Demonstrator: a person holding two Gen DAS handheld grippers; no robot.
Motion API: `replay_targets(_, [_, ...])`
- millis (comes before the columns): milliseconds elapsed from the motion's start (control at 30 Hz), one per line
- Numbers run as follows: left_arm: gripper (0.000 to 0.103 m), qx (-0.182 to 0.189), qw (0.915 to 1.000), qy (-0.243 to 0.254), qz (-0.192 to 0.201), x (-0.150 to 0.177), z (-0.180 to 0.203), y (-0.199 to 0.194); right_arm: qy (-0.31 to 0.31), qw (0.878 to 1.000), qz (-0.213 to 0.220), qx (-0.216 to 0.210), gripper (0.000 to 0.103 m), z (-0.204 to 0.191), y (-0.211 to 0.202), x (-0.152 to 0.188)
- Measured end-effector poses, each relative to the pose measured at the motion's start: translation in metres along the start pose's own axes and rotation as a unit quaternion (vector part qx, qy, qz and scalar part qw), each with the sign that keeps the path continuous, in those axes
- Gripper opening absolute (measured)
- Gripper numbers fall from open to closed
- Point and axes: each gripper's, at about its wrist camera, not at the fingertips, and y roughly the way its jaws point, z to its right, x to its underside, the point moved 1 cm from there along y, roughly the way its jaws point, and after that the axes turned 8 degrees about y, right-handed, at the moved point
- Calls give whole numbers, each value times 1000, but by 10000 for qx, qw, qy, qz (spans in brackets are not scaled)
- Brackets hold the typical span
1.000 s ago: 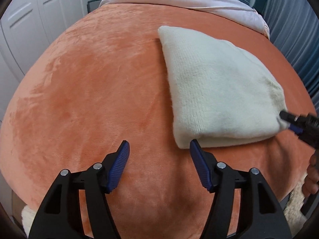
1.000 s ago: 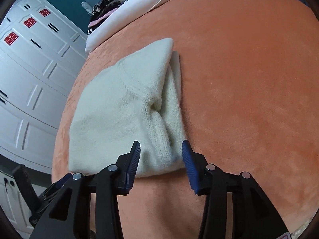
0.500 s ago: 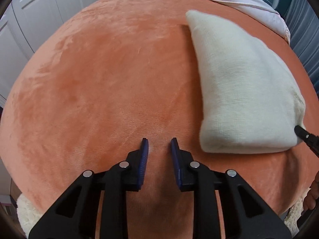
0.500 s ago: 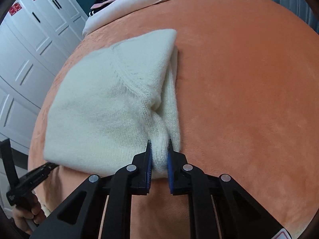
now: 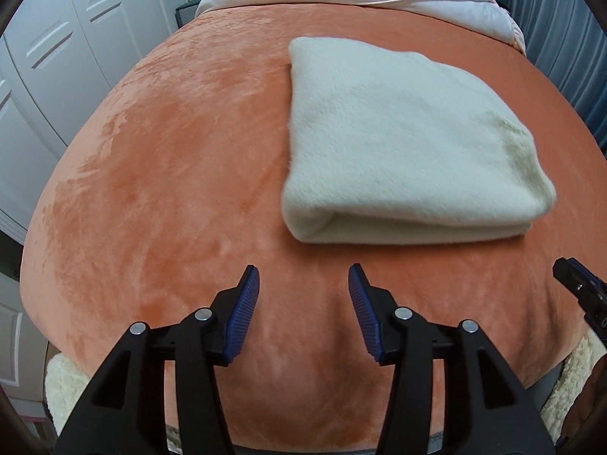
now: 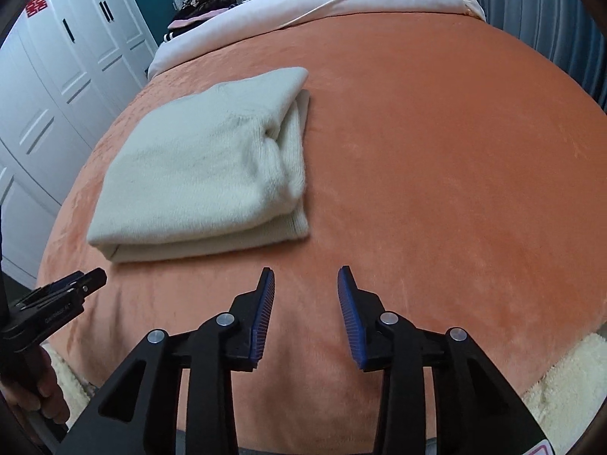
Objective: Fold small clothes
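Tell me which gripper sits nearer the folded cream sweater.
Roughly equal, perhaps left. Left gripper hangs just short of the sweater's near-left corner; right gripper off its near-right corner. Both jaws opening, empty.

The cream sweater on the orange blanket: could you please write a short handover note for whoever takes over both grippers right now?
Left gripper: jaws opening, nothing between them, over bare orange blanket short of the sweater.
Right gripper: jaws opening, empty, also clear of the sweater.
Cream sweater: lies folded in a neat stack in the middle of the blanket, touched by neither gripper.
Done: this piece looks folded.
Left: perhaps square the loose edge at its right side; no other unfolded small clothes are within view here.
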Motion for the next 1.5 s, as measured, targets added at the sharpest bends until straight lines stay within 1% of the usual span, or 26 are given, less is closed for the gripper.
replay_targets(67, [49, 14, 10000, 45, -18, 5, 5, 0, -63, 10000, -16, 7, 40, 1, 0, 8])
replay_targets(167, [49, -23, 9999, 114, -20, 12, 14, -3, -86, 9999, -43, -58, 41, -1, 0, 19])
replay_targets(267, [49, -10, 9999, 105, 4, 15, 15, -7, -64, 9998, -66, -182, 41, -4, -1, 21])
replay_targets(367, [54, 52, 9998, -68, 168, 8, 5, -14, 201, 9989, -25, -433, 43, -3, -2, 2])
replay_targets(467, [55, 303, 9972, -451, 507, -12, -12, -28, 425, 9969, 157, -635, 43, -4, -4, -26])
replay_targets(500, [55, 378, 9958, -571, 612, -20, -17, -32, 431, 9962, 214, -719, 38, -7, -5, -37])
replay_targets(533, [55, 423, 9946, -647, 697, -29, -22, -34, 398, 9952, 265, -855, 22, -11, -7, -46])
replay_targets(567, [55, 448, 9935, -696, 787, -37, -25, -36, 305, 9943, 333, -970, 16, -17, -9, -54])
replay_targets(600, [56, 442, 9927, -718, 859, -44, -27, -35, 207, 9940, 385, -1003, 8, -24, -10, -61])
replay_targets(633, [57, 405, 9927, -714, 880, -51, -28, -31, 113, 9939, 427, -1008, 7, -30, -9, -67])
replay_targets(667, [60, 357, 9936, -688, 817, -56, -28, -23, 30, 9939, 450, -1007, 6, -35, -5, -71])
replay_targets(700, [60, 284, 9952, -648, 677, -58, -28, -10, -52, 9949, 405, -927, 5, -39, 4, -74])
replay_targets(733, [60, 159, 9971, -604, 440, -59, -27, 7, -149, 9972, 221, -695, 5, -41, 22, -74])
replay_targets(767, [62, 131, 9981, -564, 209, -57, -26, 23, -268, 9991, -78, -327, 3, -41, 48, -71])
replay_targets(800, [65, 234, 9979, -591, 84, -52, -26, 37, -374, 9978, -546, 38, 0, -36, 80, -63])
replay_targets(833, [69, 261, 9975, -652, 64, -49, -27, 43, -365, 9978, -560, -4, 0, -32, 91, -58])
replay_targets(867, [72, 230, 9972, -706, 128, -47, -28, 41, -374, 9985, -405, -53, 0, -32, 87, -58])
replay_targets(967, [71, 226, 9972, -678, 201, -45, -29, 29, -125, 9988, -393, -246, 0, -36, 64, -61])
replay_targets(1033, [71, 131, 9977, -589, 305, -41, -26, 18, -159, 9993, -161, -294, 0, -35, 45, -54])
replay_targets(1133, [70, -6, 9983, -443, 370, -28, -14, 5, -137, 9998, 145, -78, 6, -28, 25, -31])
replay_targets(1200, [71, -24, 9986, -385, 364, -19, -8, 2, -47, 9998, 178, -2, 8, -20, 19, -14])
replay_targets(1267, [72, -45, 9988, -344, 339, -7, -1, 0, 36, 9997, 219, 100, 16, -13, 16, -1])
replay_targets(1333, [76, -85, 9990, -270, 348, 4, 6, -1, 39, 9994, 248, 240, 38, -9, 15, 11])
replay_targets(1400, [82, -192, 9991, -145, 356, 15, 12, 0, 59, 9987, 356, 371, 49, -3, 14, 18])
replay_targets(1467, [83, -296, 9989, -10, 359, 26, 18, 1, 82, 9982, 451, 393, 51, -1, 14, 24])
replay_targets(1500, [83, -309, 9989, 34, 355, 30, 20, 2, 62, 9981, 471, 401, 55, -1, 16, 27])
